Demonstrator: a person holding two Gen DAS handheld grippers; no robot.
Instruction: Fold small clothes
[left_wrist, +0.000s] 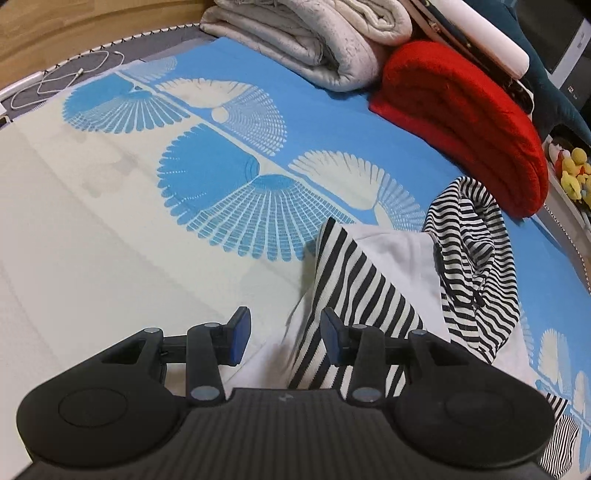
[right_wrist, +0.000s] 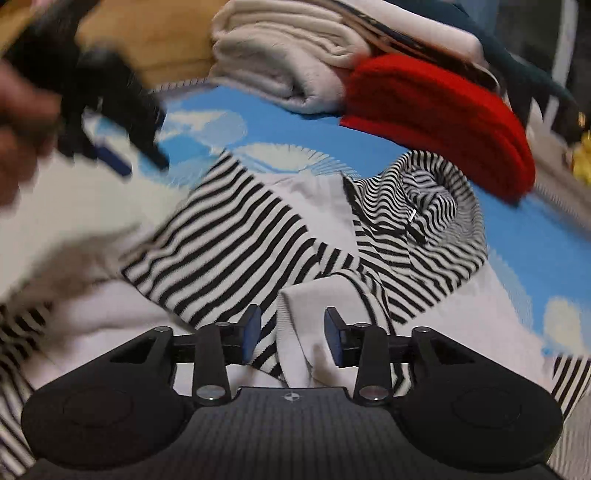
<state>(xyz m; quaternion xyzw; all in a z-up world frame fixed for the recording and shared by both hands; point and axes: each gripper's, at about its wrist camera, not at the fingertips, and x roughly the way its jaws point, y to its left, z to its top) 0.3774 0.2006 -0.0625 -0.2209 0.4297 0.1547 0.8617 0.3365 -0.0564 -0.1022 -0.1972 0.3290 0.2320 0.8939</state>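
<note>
Striped garment on a patterned bed, both tongs parted and empty.

Left wrist view: the left tongs (left_wrist: 285, 338) stand partly open, blue pads holding nothing, above the bed cover (left_wrist: 110, 206), a smooth sheet printed with blue and cream fan shapes. The black-and-white striped knit garment (left_wrist: 369, 295) lies crumpled at lower right, near a folded red blanket (left_wrist: 461, 122) and a folded grey quilt (left_wrist: 314, 44).

Right wrist view: the right tongs (right_wrist: 293, 339) are partly open just over a white ribbed cuff (right_wrist: 306, 310) of the garment, apparently not pinching it, though blur hampers this.
</note>
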